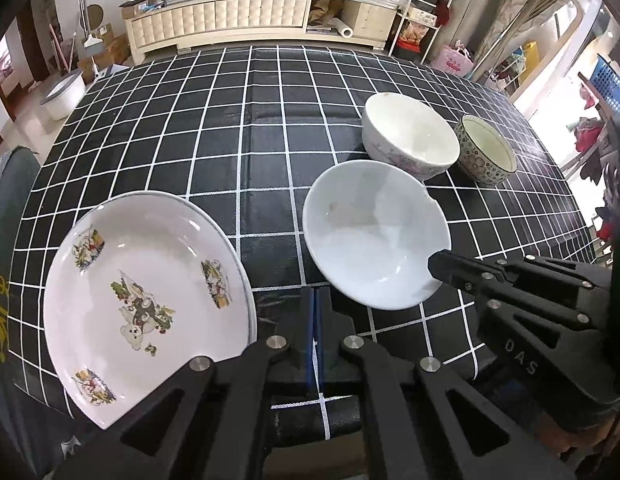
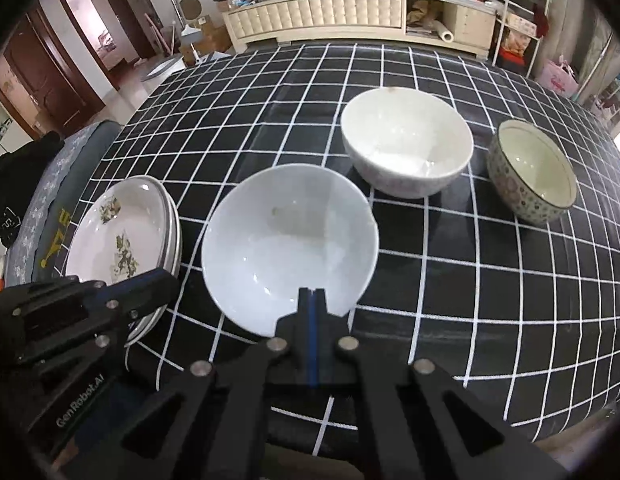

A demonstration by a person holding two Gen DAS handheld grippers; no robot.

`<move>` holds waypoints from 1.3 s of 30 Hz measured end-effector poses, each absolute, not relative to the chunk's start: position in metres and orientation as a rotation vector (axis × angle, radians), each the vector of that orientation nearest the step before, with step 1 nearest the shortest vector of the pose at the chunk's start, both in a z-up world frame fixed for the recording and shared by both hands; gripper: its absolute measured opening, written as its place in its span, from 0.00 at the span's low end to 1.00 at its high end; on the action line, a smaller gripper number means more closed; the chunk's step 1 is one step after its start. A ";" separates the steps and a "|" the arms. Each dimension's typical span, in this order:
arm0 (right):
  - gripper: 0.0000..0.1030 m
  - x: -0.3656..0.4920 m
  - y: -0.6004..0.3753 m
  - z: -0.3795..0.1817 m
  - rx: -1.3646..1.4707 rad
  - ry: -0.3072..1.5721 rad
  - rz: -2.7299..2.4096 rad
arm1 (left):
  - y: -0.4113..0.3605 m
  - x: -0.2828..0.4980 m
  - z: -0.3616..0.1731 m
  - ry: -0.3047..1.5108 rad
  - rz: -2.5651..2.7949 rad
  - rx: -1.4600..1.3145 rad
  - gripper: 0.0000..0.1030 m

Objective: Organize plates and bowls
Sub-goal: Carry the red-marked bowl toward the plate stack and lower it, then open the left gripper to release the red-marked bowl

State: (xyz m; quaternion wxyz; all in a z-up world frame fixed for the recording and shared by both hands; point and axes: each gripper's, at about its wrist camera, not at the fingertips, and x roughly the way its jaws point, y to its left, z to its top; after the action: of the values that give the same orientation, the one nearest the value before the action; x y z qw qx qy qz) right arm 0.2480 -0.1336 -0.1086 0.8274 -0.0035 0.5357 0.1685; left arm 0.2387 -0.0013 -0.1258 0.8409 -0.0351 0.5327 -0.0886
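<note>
— Nearest the lens on the right wrist view, what do you see?

— Black fingers of the right gripper (image 2: pixel 312 300), pressed together on the near rim of a plain white bowl (image 2: pixel 289 248). That bowl opens upward, tilted a little toward the camera, on the black checked tablecloth (image 2: pixel 450 280).

— And the left gripper (image 1: pixel 314 300)?

— Its fingers are pinched together too, with only a blue strip between them and nothing held. It sits low over the cloth, just beside a stack of printed plates (image 1: pixel 145 300) to its left.

— What stands around the white bowl?

— Behind it a deeper white bowl (image 2: pixel 408 144), upright, and right of that a patterned bowl (image 2: pixel 532 172), close beside it. The plates lie left of the held bowl, apart from it. Both grippers point across the table toward a cluttered sideboard (image 2: pixel 350 12).
</note>
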 end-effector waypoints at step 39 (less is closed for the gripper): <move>0.02 0.253 -0.201 -0.026 0.045 1.005 0.267 | -0.038 0.277 -0.046 0.996 -0.222 0.022 0.23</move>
State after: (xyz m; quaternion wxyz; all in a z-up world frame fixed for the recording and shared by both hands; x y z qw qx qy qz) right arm 0.2534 -0.2011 -0.0257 0.8677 0.0215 0.4801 0.1275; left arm 0.2766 -0.0378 -0.0455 0.8727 0.0103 0.4765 -0.1063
